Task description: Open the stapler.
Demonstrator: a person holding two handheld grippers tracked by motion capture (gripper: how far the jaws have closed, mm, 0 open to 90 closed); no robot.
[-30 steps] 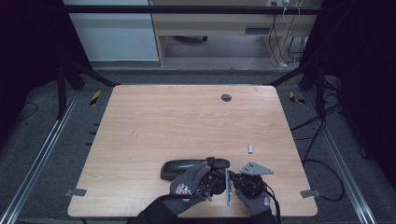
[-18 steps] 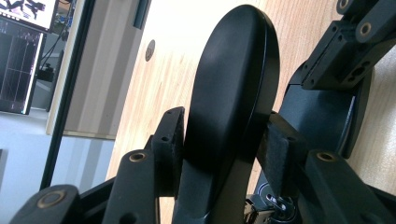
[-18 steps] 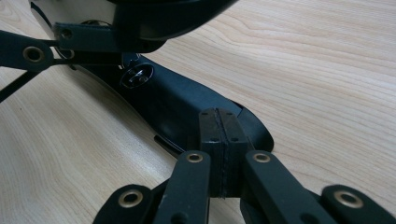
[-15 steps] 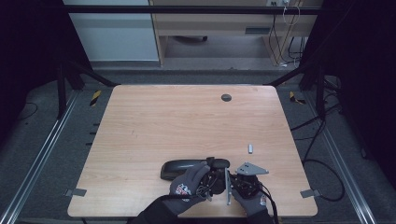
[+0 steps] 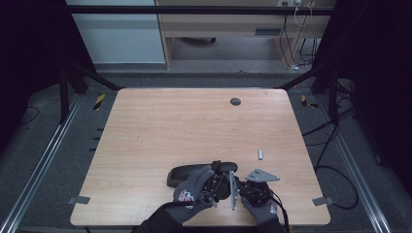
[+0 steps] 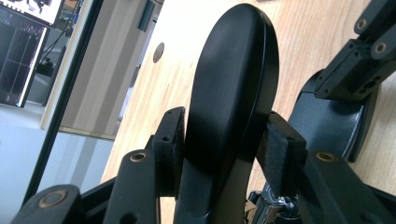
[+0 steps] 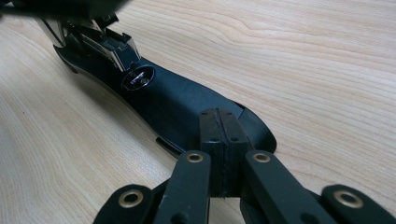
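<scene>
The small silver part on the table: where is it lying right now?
In the high view the small silver part lies loose on the table's right half, just beyond the right tool and well short of the round hole.

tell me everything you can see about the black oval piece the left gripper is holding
The black oval piece is a smooth, slightly glossy shell, seemingly plastic, long and rounded with a seam along one edge. It stands on edge, lifted off the wooden table, clamped between the left gripper's padded jaws, which press on its two broad faces. Its lower end runs out of sight. Beside it lies a flat black base with a metal clip; whether they join I can't tell.
</scene>
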